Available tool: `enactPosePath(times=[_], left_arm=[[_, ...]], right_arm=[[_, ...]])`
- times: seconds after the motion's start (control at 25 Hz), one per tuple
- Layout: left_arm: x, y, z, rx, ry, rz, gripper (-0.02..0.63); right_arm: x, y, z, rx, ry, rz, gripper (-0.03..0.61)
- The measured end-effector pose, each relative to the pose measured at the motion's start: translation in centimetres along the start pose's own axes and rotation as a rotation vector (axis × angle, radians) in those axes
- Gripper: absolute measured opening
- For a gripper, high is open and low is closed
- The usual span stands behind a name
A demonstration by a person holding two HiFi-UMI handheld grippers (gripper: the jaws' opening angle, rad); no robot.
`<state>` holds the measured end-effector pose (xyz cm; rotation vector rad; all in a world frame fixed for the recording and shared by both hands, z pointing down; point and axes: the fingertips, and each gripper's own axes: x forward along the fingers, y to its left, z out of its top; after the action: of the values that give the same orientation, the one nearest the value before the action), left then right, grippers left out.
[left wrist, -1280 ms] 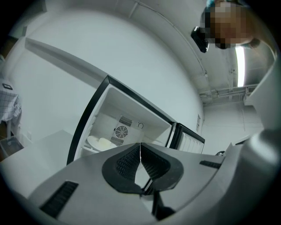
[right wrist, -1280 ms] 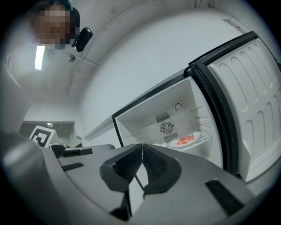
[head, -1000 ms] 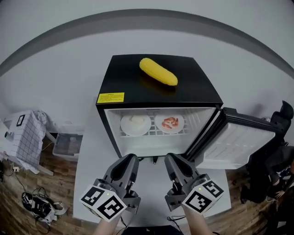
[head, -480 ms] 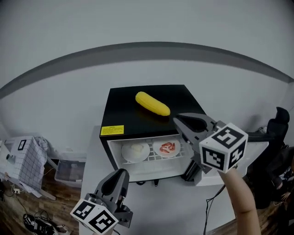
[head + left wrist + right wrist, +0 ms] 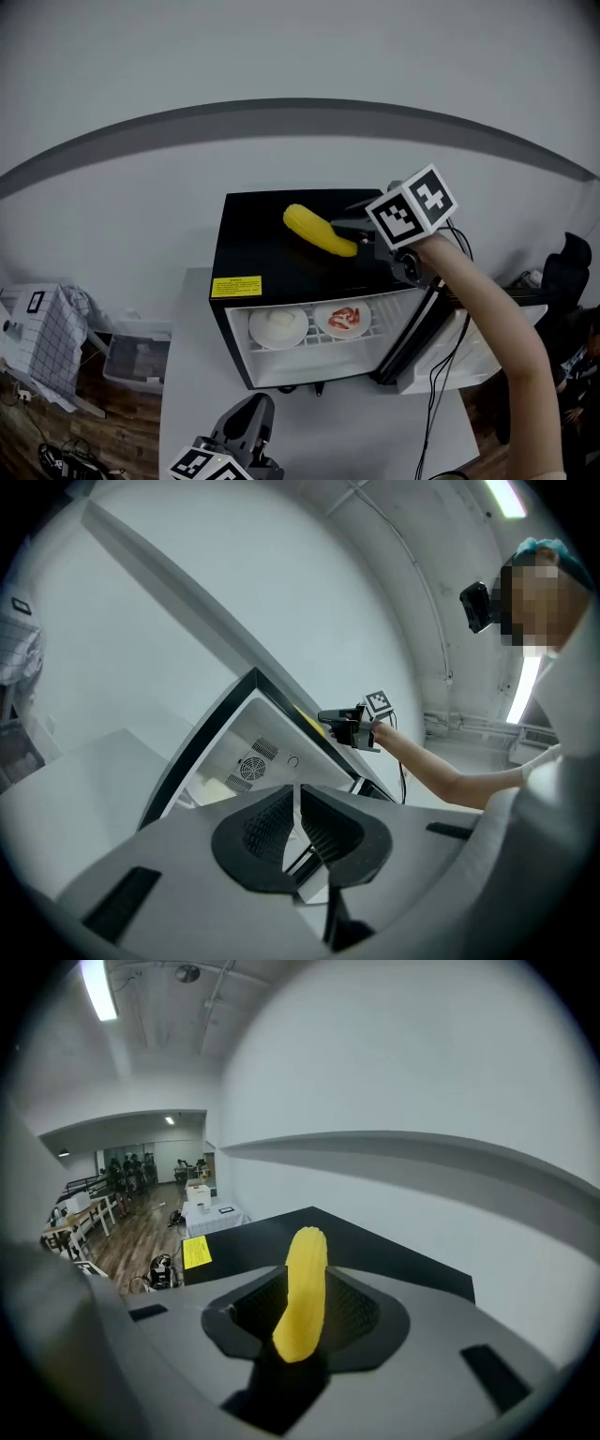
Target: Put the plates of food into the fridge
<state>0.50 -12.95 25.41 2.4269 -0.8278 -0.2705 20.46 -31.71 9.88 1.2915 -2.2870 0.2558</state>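
item: small black-topped fridge on a white bench, door swung open at 3 o'clock.

contents: two plates side by side on the wire shelf, both fully inside. the plate of white food is at 9 o'clock, the plate of red food at 3 o'clock. the named plates look stored already.

loose item: one yellow corn cob lying on the fridge top at 12 o'clock of the plates, its long axis running 10 to 4 o'clock.

right tongs: reached over the fridge top, pointing down at the cob. jaws released and just been opening. the cob lies between them, one pad to each side, apparently not yet pinched.

left tongs: low over the bench at 6 o'clock of the fridge, jaws clenched together on nothing.

step in hand (judged): taking up the cob.

handling notes:
- a rounded, ribbed cob is likely to roll on the smooth top, so close squarely across its short axis.
- grip near the thick middle, not the tapered tip, or it may swing when lifted.
- bring both pads on together; one pad landing first would push the cob toward the edge.
- squeeze only until firm, as kernels may crush.
- lift straight up before any sideways carry.
- if it goes inside, pass clear of the door edge at 3 o'clock and of both plates.
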Motion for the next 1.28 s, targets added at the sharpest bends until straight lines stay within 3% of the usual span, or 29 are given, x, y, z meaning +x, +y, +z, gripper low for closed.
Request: enactPosePath(times=[0.16,0.32,0.56,0.84,1.28], left_arm=[[-0.2,1.0,-0.3,-0.039,0.0,0.011,0.011],[-0.4,2.0,-0.5,-0.076,-0.001,0.021,0.011],[-0.6,3.4,-0.9,-0.128,0.001,0.037,0.011],[-0.3,4.3,-1.3,-0.161,0.009,0.041,0.011],[-0.8,4.8,-1.6,-0.188,0.003,0.051,0.011]], right_arm=[[1.8,-0.6,0.8,0.024,0.035,0.028,0.144],[3.7,-0.4,0.5,-0.013,0.12,0.05,0.173],[4.7,-0.6,1.0,0.052,0.174,0.088,0.184],[5.9,-0.3,0.3,0.075,0.203,0.068,0.238],[7.0,-0.3,0.2,0.098,0.189,0.026,0.238]])
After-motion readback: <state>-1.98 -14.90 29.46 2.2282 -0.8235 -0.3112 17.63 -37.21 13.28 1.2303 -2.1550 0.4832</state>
